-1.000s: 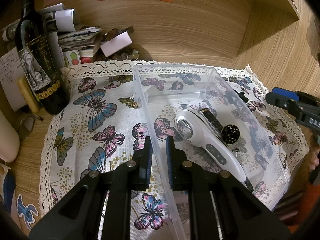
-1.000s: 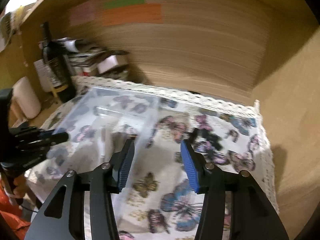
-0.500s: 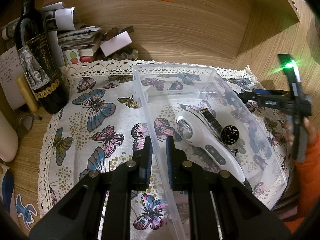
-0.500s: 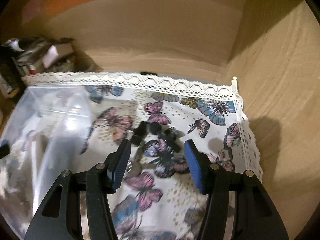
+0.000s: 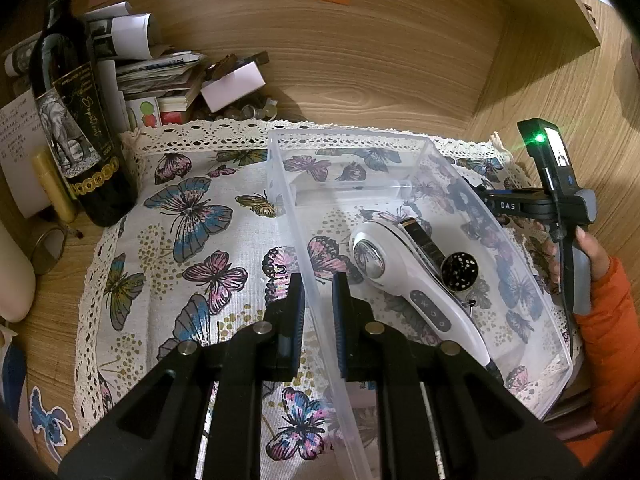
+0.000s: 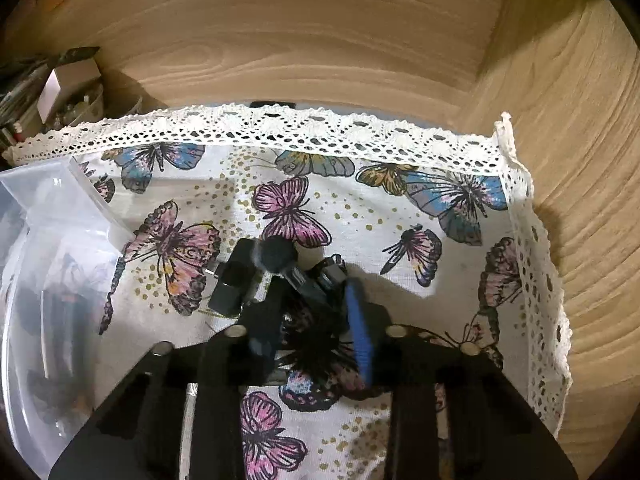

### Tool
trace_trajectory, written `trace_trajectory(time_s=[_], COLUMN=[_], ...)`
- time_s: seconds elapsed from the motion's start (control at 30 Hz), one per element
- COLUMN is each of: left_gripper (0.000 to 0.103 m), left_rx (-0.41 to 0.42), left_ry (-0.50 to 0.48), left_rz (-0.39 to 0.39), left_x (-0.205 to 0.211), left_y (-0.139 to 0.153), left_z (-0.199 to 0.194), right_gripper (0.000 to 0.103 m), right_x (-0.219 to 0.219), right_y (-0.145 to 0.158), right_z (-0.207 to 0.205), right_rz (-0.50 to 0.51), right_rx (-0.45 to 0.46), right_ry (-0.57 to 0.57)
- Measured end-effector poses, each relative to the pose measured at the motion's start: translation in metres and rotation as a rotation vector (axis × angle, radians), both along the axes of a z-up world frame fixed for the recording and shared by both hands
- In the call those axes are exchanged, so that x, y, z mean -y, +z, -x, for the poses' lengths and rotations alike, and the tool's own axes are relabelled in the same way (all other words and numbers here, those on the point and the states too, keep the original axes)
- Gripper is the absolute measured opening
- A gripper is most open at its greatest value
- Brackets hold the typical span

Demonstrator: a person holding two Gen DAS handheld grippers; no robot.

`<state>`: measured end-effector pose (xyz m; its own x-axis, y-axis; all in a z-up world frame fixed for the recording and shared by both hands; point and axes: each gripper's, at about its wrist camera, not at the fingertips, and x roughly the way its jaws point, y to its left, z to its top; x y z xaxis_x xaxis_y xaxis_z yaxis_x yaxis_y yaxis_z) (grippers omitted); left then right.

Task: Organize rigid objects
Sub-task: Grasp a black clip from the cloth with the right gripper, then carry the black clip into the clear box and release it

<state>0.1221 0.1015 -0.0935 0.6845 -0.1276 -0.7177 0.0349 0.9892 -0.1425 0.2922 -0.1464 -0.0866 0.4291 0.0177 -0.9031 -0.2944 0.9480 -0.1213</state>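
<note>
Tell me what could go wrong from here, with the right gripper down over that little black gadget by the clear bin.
1. The black gadget lies partly ahead of the right gripper, whose jaws are still apart, so closing now may nip only one end and let it twist free.
2. The fingers sit low on the butterfly cloth and could snag it.
3. The left gripper straddles the clear bin wall; a slip could jolt the white device.

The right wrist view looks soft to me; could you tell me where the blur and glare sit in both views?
Right wrist view: fingers and the black object between them are motion-smeared, while the cloth stays fairly sharp. Left wrist view: crisp, with fisheye bending at the edges, and a green light flaring.
</note>
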Motion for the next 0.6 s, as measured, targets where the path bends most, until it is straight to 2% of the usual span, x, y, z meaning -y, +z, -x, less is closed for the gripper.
trace_trajectory(time_s=[0.23,0.6], left_gripper=[0.013,0.013], left_rx=[0.001,0.005], left_ry=[0.000,-0.003], left_rz=[-0.002,-0.013], left_x=[0.000,-0.001], left_y=[0.000,0.001], left_z=[0.000,0.000], right_gripper=[0.021,0.022], right_x=[-0.006,-0.030], right_y=[0.021,0.092], right_z=[0.027,0.087], right_rz=[-0.019,-0.078], right_rx=[0.052,0.203], right_ry=[0.029,0.142])
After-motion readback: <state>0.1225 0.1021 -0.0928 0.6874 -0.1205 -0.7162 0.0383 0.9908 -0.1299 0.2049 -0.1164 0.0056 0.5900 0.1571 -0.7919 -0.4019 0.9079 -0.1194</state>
